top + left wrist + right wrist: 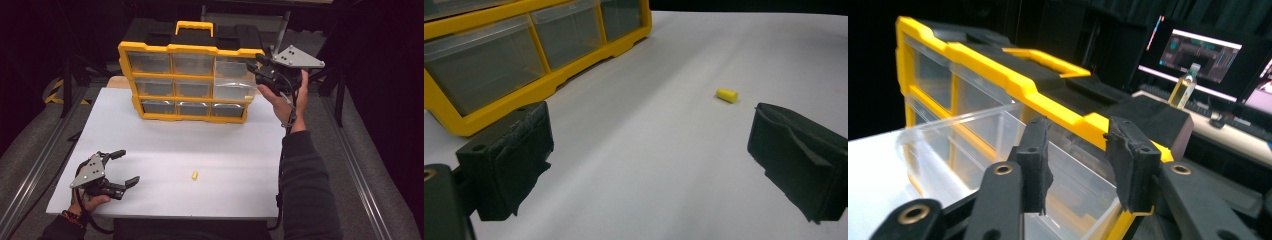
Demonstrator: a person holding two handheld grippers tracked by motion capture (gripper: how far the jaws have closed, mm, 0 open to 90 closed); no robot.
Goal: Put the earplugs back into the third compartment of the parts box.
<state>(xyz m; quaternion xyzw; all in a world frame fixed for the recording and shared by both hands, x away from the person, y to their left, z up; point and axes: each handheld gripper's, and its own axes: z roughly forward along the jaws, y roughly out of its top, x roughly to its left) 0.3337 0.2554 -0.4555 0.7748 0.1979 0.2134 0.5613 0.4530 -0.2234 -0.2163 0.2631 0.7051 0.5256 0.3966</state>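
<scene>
A yellow organizer [150, 47] with clear drawers stands upright at the back of the white board. Its top right drawer [232, 85] is pulled partly out. My right gripper [260, 70] is at that drawer's right front corner. In the right gripper view the jaws [1075, 145] stand slightly apart, the thin clear drawer wall [973, 145] runs in between them, and the pads do not press on it. My left gripper [129, 166] rests open near the board's front left, nothing in it. A small yellow cylinder [194, 175] lies on the board to its right, ahead of the open jaws [649, 135].
The white board [225, 150] lies on a dark table with metal rails along both sides. The organizer [499, 95] has a yellow carry handle [194, 27] on top. Behind it, monitors [1198, 50] and a bottle [1185, 85] stand on a desk.
</scene>
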